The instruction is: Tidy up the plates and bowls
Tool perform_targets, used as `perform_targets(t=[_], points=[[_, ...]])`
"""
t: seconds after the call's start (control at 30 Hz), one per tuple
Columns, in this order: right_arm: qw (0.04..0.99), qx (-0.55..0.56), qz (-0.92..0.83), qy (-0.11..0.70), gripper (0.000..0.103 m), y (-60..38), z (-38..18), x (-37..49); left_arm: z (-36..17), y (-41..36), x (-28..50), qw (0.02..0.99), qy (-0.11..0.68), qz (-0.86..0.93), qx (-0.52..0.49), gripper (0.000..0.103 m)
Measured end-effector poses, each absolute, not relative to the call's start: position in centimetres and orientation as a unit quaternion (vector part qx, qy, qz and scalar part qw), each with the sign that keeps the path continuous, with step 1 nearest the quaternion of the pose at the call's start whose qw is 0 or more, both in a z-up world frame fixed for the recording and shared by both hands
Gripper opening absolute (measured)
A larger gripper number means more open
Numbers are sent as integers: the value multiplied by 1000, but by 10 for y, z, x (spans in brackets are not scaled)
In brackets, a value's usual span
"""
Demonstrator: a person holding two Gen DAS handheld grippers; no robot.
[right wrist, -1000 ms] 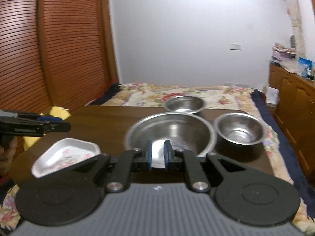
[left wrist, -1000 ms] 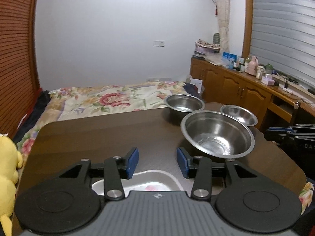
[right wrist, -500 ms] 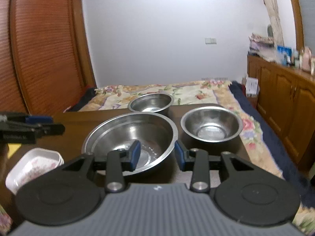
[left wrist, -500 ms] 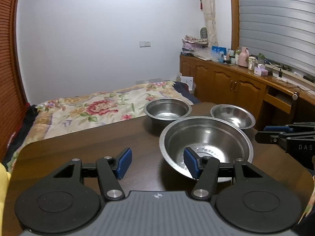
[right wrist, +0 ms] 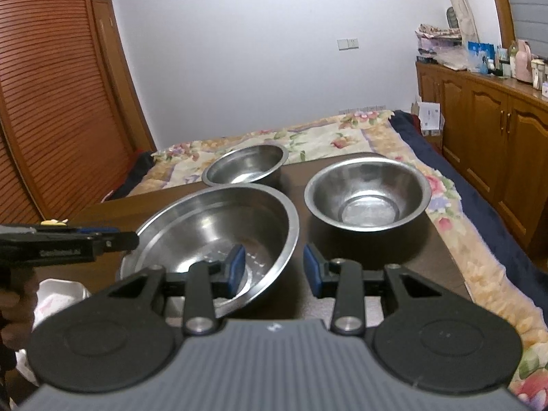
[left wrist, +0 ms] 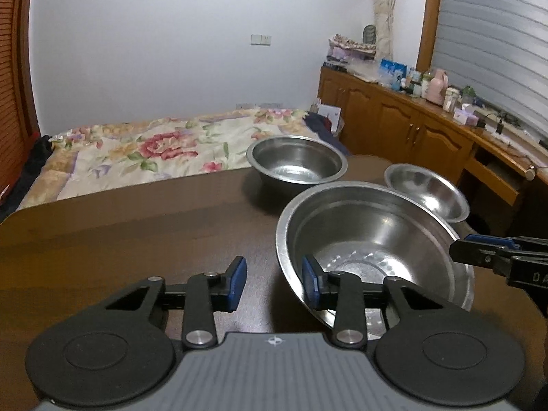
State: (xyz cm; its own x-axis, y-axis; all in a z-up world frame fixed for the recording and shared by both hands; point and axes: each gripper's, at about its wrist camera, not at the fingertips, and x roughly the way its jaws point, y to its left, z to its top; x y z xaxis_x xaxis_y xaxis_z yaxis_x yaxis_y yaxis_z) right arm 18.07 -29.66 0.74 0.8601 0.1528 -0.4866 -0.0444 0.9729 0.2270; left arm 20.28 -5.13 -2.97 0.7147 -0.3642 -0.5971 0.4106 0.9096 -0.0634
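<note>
— What did the room look like from where you stood?

— A dark wooden tabletop stood before a bed with a flowered cover, a white wall behind it, and wooden cabinets along the right side.

— What had changed from a second before?

— I had brought both hands in to the large steel bowl. My left gripper had earlier hung over a small white dish; now its jaws straddled the bowl's left rim and were closing, the right pad inside the bowl, the left pad outside, not yet pressing. My right gripper, shut a second before, stood parted across the bowl's right rim, pads clear of the metal.

— And the bowls themselves?

— The large one was shiny, shallow, with a wide flat rim, nearest me on the tabletop. A deeper bowl sat at the far edge behind it, and a rounder one just beside it on the right.
</note>
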Motion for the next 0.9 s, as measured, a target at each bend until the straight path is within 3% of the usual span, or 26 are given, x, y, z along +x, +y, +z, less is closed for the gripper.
perform_targets(t=[0.2, 0.47, 0.9], points=[[953, 132, 55, 268, 37, -301, -2, 182, -34, -58, 204, 921, 325, -209, 41, 32], [950, 148, 73, 267, 21, -299, -2, 182, -34, -61, 201, 918, 333, -207, 52, 20], [947, 174, 118, 242, 20, -298, 22, 160, -1, -48, 164, 933, 287, -212, 52, 20]])
